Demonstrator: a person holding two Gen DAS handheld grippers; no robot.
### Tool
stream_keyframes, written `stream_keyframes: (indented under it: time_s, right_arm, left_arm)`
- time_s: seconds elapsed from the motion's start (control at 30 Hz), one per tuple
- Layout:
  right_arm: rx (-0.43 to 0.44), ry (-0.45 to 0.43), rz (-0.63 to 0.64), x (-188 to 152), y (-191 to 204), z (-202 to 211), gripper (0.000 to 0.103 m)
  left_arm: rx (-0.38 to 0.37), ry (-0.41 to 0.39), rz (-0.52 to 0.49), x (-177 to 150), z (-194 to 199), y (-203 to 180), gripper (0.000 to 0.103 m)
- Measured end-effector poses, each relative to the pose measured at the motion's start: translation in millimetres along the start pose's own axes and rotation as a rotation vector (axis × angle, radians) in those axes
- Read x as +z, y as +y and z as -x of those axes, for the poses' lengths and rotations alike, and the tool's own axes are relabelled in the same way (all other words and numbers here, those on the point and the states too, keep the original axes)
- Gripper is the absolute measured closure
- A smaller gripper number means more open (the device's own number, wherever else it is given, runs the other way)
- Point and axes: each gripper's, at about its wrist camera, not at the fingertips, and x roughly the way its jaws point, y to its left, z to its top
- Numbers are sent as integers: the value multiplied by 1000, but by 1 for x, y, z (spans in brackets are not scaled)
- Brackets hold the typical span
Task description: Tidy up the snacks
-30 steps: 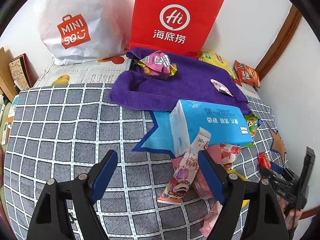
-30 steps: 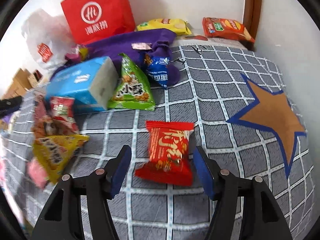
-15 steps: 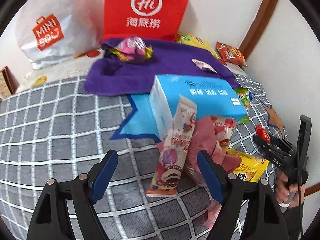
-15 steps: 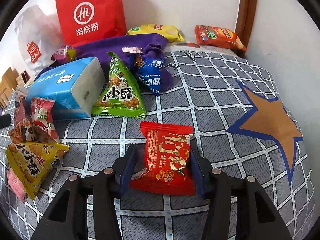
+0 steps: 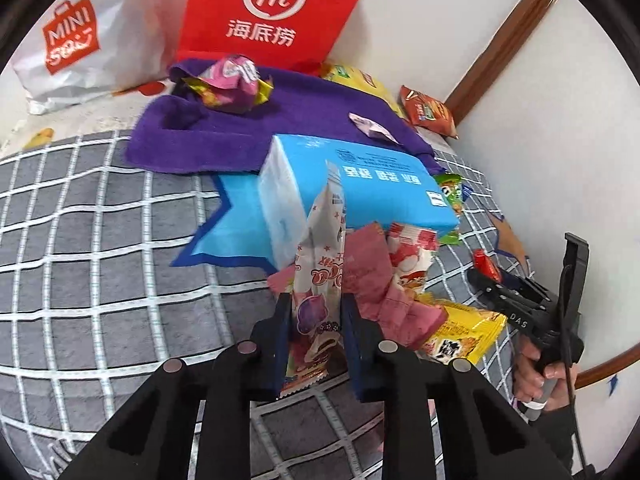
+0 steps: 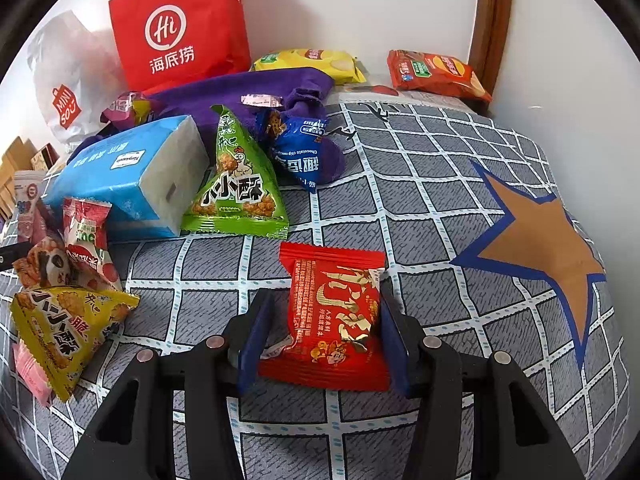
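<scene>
A long white and pink snack packet (image 5: 320, 248) leans on a heap of snacks on the grey checked bedspread (image 5: 100, 280). My left gripper (image 5: 318, 336) is shut on its lower end, and both blue pads press its sides. A red snack packet (image 6: 334, 312) lies on the bedspread (image 6: 420, 208) between the pads of my right gripper (image 6: 322, 340), which is shut on it. In the left wrist view a hand holds that right gripper (image 5: 482, 276) at the far right, with the red packet (image 5: 486, 264) at its tip.
A blue tissue pack (image 6: 120, 176) lies behind the heap, with a purple towel (image 5: 248, 136), a red paper bag (image 5: 272, 12) and a white plastic bag (image 5: 80, 40) further back. A green triangular packet (image 6: 236, 188), a blue packet (image 6: 300, 152) and a yellow triangular packet (image 6: 64, 328) lie nearby. White walls close the right side.
My left gripper moved in over the long white and pink packet and its jaws closed on it. My right gripper's jaws closed on the red packet and have held still since.
</scene>
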Motion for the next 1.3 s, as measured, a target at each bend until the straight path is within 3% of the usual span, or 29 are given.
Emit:
stream_keyframes:
  time_s: [0.27, 0.63, 0.9, 1.07, 1.3]
  right_arm:
    - [-29, -10, -22, -1, -3, 6, 54]
    - [4, -67, -47, 20, 13, 53, 54]
    - [-27, -117, -19, 59, 31, 79, 54]
    - [11, -169, -7, 92, 42, 97, 54]
    - [11, -195, 43, 136, 59, 88, 54]
  left_arm:
    - [18, 9, 38, -6, 18, 15, 81]
    - [19, -50, 21, 6, 46, 4, 81]
    - [16, -91, 11, 34, 60, -10, 81]
    - [35, -121, 7, 58, 67, -13, 81]
    - [87, -143, 43, 97, 66, 1, 81]
